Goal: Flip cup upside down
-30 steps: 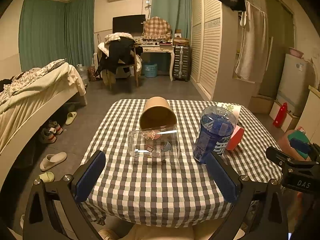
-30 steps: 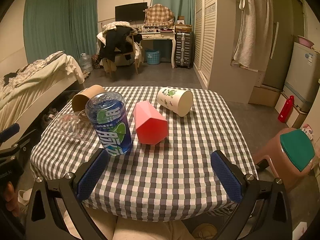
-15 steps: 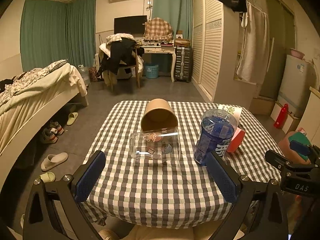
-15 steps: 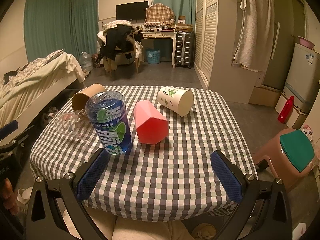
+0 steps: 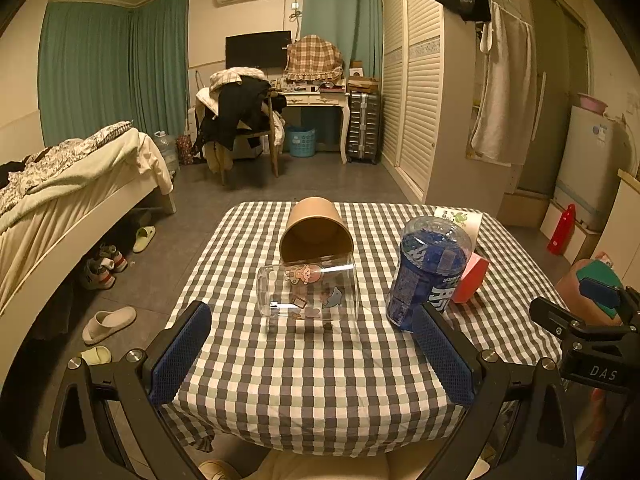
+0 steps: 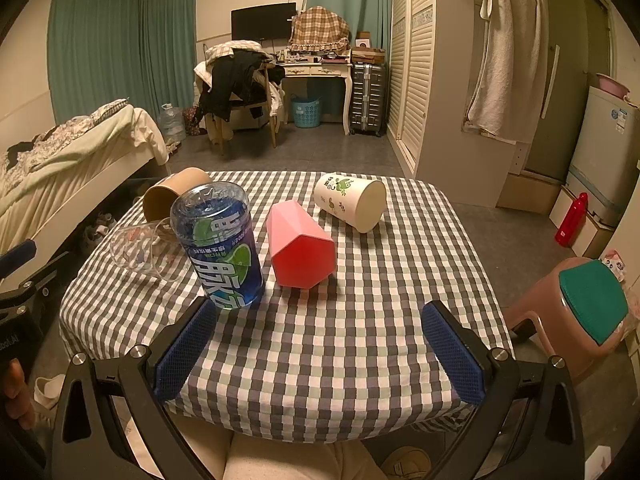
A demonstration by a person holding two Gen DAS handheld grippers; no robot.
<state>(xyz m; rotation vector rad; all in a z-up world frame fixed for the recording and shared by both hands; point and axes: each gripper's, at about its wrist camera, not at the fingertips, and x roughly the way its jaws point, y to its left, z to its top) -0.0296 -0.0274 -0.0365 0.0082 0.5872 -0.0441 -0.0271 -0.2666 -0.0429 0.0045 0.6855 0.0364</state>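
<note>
Several cups are on the checked table (image 5: 320, 380). A clear glass cup (image 5: 307, 291) with cartoon stickers lies on its side ahead of my open left gripper (image 5: 316, 350); it also shows in the right wrist view (image 6: 140, 250). A brown paper cup (image 5: 316, 232) lies on its side behind it. A blue printed cup (image 6: 218, 246) stands base up. A pink faceted cup (image 6: 300, 250) and a white paper cup (image 6: 352, 204) lie on their sides. My right gripper (image 6: 320, 350) is open and empty at the table's near edge.
A bed (image 5: 68, 184) stands to the left with slippers (image 5: 108, 322) on the floor. A pink stool with a green top (image 6: 588, 312) stands to the right of the table. A wardrobe (image 5: 420, 100) and a desk with a chair stand behind.
Both views have shifted slightly; the left gripper has risen or tilted a little. No cup has moved and both grippers stay open.
</note>
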